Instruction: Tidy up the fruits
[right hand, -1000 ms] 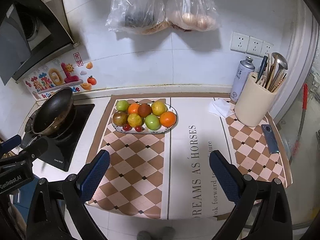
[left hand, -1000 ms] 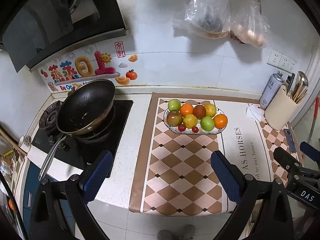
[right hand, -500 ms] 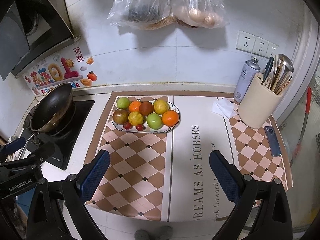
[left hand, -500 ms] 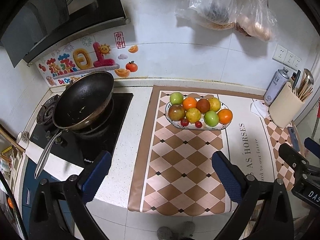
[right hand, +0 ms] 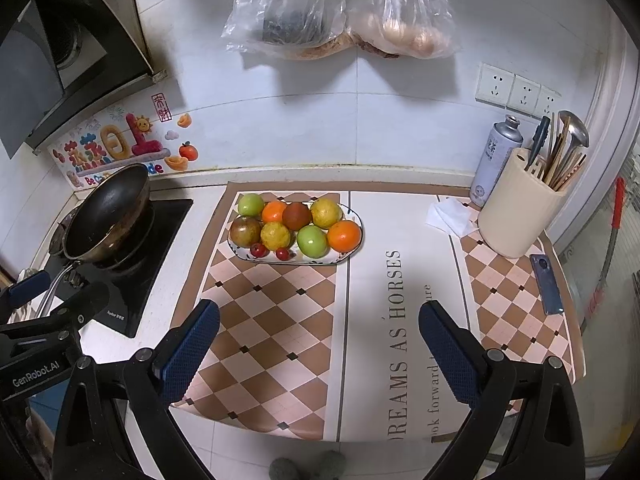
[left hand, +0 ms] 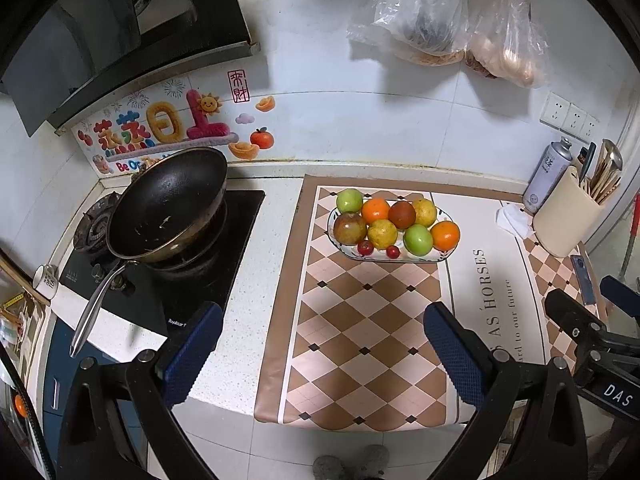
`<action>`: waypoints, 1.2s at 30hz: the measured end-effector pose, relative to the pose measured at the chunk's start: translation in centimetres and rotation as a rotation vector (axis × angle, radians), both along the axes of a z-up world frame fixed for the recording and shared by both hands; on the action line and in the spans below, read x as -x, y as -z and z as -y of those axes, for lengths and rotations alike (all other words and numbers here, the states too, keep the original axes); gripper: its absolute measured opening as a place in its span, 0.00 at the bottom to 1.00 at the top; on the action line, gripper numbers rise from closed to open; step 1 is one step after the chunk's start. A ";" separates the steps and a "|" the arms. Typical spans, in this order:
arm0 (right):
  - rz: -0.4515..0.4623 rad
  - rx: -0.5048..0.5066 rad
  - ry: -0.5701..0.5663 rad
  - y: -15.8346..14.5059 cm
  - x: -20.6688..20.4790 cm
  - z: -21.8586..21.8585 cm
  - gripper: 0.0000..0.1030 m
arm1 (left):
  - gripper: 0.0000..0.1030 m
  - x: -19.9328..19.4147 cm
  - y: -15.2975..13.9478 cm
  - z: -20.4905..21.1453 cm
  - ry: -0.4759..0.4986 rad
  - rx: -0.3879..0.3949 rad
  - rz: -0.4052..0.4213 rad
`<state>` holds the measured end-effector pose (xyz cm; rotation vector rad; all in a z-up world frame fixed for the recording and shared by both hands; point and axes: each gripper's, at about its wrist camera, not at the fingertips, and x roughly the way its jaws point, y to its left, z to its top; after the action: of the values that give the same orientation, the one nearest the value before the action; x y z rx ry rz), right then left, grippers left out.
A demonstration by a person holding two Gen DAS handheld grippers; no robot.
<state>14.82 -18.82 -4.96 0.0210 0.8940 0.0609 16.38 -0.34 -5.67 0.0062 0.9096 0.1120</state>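
Fruits (left hand: 394,226) nearer than before

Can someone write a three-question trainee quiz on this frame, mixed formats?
1. True or false: the left gripper holds a fruit.
2. The two small red fruits lie on which edge of the plate: A) wall edge B) edge nearest the grippers C) edge by the utensil holder
3. Fill in: the pan sits on the ____.

Key: 1 false, its fingers are spread and hold nothing; 2 B; 3 stove.

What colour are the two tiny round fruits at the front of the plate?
The tiny fruits on the plate are red, clearest in the right wrist view.
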 end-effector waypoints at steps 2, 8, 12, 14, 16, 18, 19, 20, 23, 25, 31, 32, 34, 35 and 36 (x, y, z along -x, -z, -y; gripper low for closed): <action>0.000 -0.001 -0.001 0.0 0.0 0.0 0.99 | 1.00 0.0 0.0 0.0 0.001 -0.002 -0.002; 0.000 0.001 -0.006 -0.1 0.2 0.0 0.99 | 1.00 0.1 0.0 0.0 -0.001 0.001 0.000; 0.001 0.005 -0.004 -0.2 0.3 0.0 0.99 | 1.00 0.4 -0.2 0.2 0.003 -0.001 0.005; -0.003 0.001 -0.004 -0.2 0.3 0.0 0.99 | 1.00 0.5 -0.3 0.3 0.005 -0.002 0.006; -0.005 0.003 -0.004 -0.2 0.5 0.2 0.99 | 1.00 0.5 -0.3 0.3 0.005 0.000 0.006; -0.003 0.002 -0.002 -0.3 0.7 0.4 0.99 | 1.00 0.8 -0.6 0.5 0.006 0.000 0.008; -0.003 0.004 -0.005 -0.2 0.6 0.4 0.99 | 1.00 0.7 -0.6 0.5 0.006 0.000 0.007; -0.001 0.003 -0.004 -0.2 0.7 0.4 0.99 | 1.00 0.7 -0.5 0.5 0.006 0.000 0.007; -0.001 0.002 -0.004 -0.3 1.0 0.6 0.99 | 1.00 0.8 -0.6 0.6 0.006 0.000 0.008; 0.001 0.000 -0.004 -0.4 1.1 0.7 0.99 | 1.00 0.9 -0.6 0.6 0.007 -0.001 0.009; -0.001 -0.004 -0.006 -0.5 1.5 0.8 0.99 | 1.00 1.4 -0.9 1.1 0.011 -0.008 0.012; 0.000 -0.003 -0.008 -0.6 1.6 0.8 0.99 | 1.00 1.4 -0.9 1.0 0.011 -0.007 0.011; 0.000 -0.003 -0.008 -0.6 1.7 0.8 0.99 | 1.00 1.5 -0.9 1.0 0.012 -0.007 0.011; -0.002 -0.005 -0.008 -0.6 1.6 0.7 0.99 | 1.00 1.5 -0.9 1.0 0.011 -0.008 0.012; -0.002 -0.004 -0.009 -0.6 1.7 0.7 0.99 | 1.00 1.5 -0.9 1.0 0.011 -0.007 0.012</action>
<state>13.11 -19.54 -4.36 0.0211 0.8955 0.0713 14.87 -1.36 -4.80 0.0176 0.8972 0.1047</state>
